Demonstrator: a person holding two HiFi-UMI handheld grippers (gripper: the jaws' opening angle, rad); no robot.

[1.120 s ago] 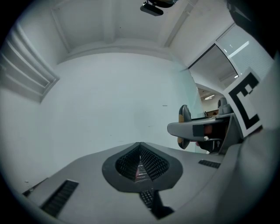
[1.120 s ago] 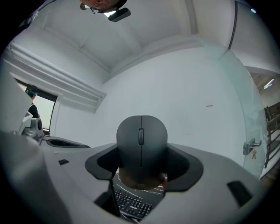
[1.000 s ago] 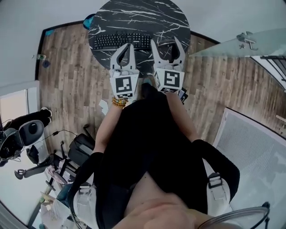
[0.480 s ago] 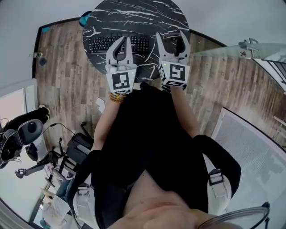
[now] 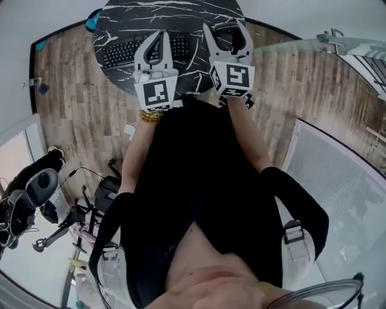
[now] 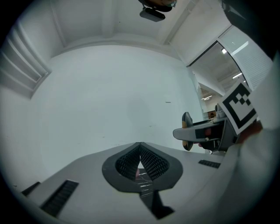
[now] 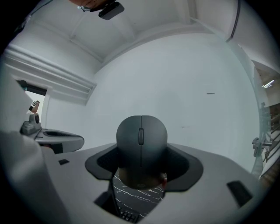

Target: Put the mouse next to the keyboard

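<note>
A dark grey mouse (image 7: 141, 135) sits between the jaws of my right gripper (image 7: 142, 153), which is shut on it. In the head view that gripper (image 5: 226, 30) hovers with the mouse (image 5: 227, 37) over the right side of the round black marble table (image 5: 181, 13). The black keyboard (image 5: 120, 53) lies on the table's left half. My left gripper (image 5: 159, 37) is above the keyboard's right part, jaws shut with nothing in them (image 6: 140, 154). Marble (image 7: 135, 194) and a keyboard corner (image 7: 127, 215) show below the mouse.
Wooden floor (image 5: 78, 102) surrounds the table. A glass panel (image 5: 313, 51) stands at the right, and a pale ribbed mat (image 5: 344, 193) lies lower right. A teal object (image 5: 93, 21) sits by the table's left rim. A dark chair and gear (image 5: 36, 187) stand at the lower left.
Both grippers have moved forward over the table. The right one carries the mouse further above the marble; the left one now hangs over the keyboard.
</note>
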